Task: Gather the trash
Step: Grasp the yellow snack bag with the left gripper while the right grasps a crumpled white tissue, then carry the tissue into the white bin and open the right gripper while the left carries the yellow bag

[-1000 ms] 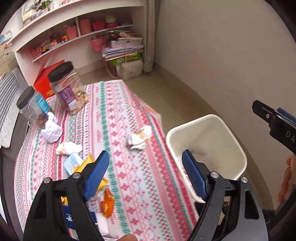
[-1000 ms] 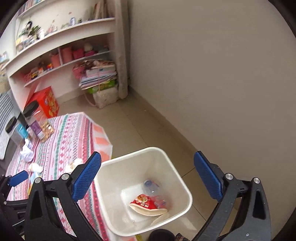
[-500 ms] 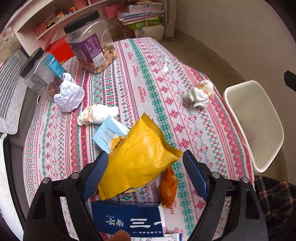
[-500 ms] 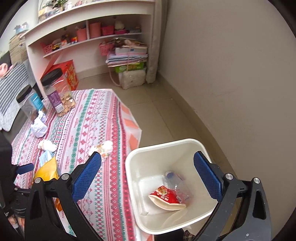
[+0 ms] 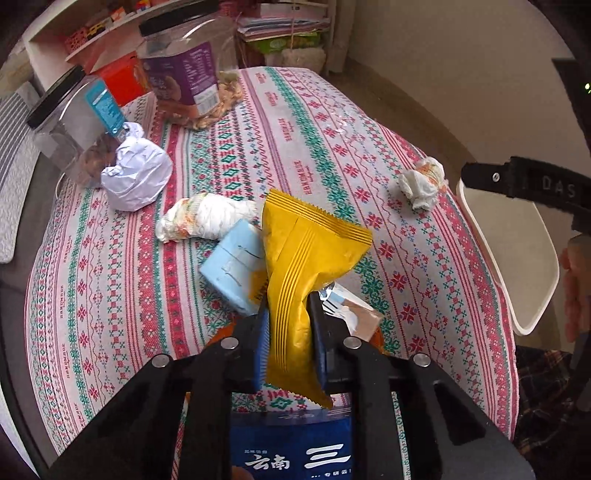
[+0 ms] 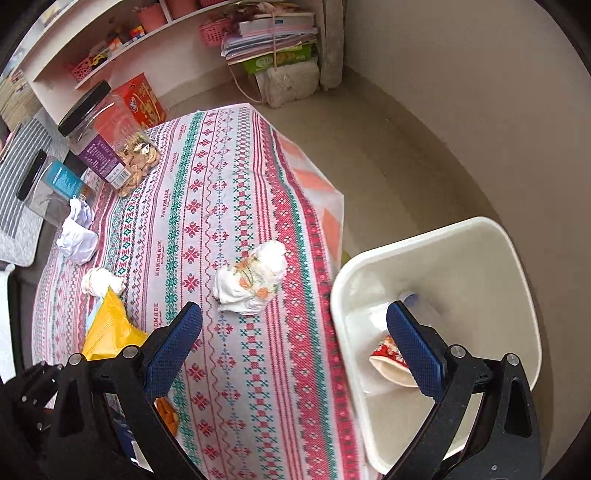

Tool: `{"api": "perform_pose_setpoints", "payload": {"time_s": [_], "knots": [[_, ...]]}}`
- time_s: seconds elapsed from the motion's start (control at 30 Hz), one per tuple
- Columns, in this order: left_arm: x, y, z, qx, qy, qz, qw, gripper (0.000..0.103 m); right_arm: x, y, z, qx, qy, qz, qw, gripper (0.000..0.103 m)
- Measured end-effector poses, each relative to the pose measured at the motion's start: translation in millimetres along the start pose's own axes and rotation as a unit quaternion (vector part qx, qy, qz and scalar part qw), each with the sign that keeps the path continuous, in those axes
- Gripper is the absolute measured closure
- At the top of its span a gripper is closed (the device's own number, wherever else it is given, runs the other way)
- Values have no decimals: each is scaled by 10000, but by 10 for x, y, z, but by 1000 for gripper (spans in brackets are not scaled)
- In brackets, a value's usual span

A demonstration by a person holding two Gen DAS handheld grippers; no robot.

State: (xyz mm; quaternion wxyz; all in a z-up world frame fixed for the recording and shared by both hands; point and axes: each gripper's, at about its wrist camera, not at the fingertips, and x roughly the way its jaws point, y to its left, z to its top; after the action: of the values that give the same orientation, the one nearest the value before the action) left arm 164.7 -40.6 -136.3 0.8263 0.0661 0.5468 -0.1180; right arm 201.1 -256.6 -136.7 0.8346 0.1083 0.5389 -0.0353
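Note:
My left gripper (image 5: pixel 290 338) is shut on a yellow snack bag (image 5: pixel 306 266), pinching its lower part; the bag stands up over the patterned tablecloth (image 5: pixel 258 122). The bag also shows in the right wrist view (image 6: pixel 107 328). My right gripper (image 6: pixel 293 341) is open and empty, over the table's right edge beside the white trash bin (image 6: pixel 517 258), which holds a red wrapper (image 6: pixel 388 356) and a clear bottle. A crumpled flowered tissue (image 6: pixel 255 278) lies just ahead of the right gripper. Another crumpled tissue (image 5: pixel 207 218), a white paper ball (image 5: pixel 135 175) and a light blue box (image 5: pixel 236 266) lie near the bag.
Two clear jars with black lids (image 5: pixel 192 70) (image 5: pixel 70 125) stand at the table's far left. A dark blue packet (image 5: pixel 291 446) and an orange wrapper (image 6: pixel 168 415) lie under the left gripper. Shelves (image 6: pixel 110 40) and stacked books (image 6: pixel 273 33) are beyond.
My left gripper came down over the yellow bag and shut on it. My right gripper swung left from above the bin to the table edge, still open.

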Motion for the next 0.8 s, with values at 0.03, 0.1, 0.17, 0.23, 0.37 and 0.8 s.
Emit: {"api": "perform_pose_setpoints", "payload": {"time_s": [0.03,0.1,0.17,0.23,0.37,0.8], "knots": [[-62,62,2,-121,-77,-10,9999,85,41,33,11,30,33,11,10000,7],[-216,185,18,-331,-268,-51,9991,85,113,93,43,44,62,7,10000,7],[-367,316,26,-510,-446,-32,9977,85,184,175,70,20,72,-68,9999,7],[-483,447,29,-678,-568,-2,9961,85,259,234,101,39,87,-160,9998,7],[-610,664,-14,-920,-659,58,9936,85,416,321,131,79,205,-229,9995,7],[-724,1110,-179,-1509,-721,319,9854,85,400,607,91,-477,168,120,9986,65]]}}
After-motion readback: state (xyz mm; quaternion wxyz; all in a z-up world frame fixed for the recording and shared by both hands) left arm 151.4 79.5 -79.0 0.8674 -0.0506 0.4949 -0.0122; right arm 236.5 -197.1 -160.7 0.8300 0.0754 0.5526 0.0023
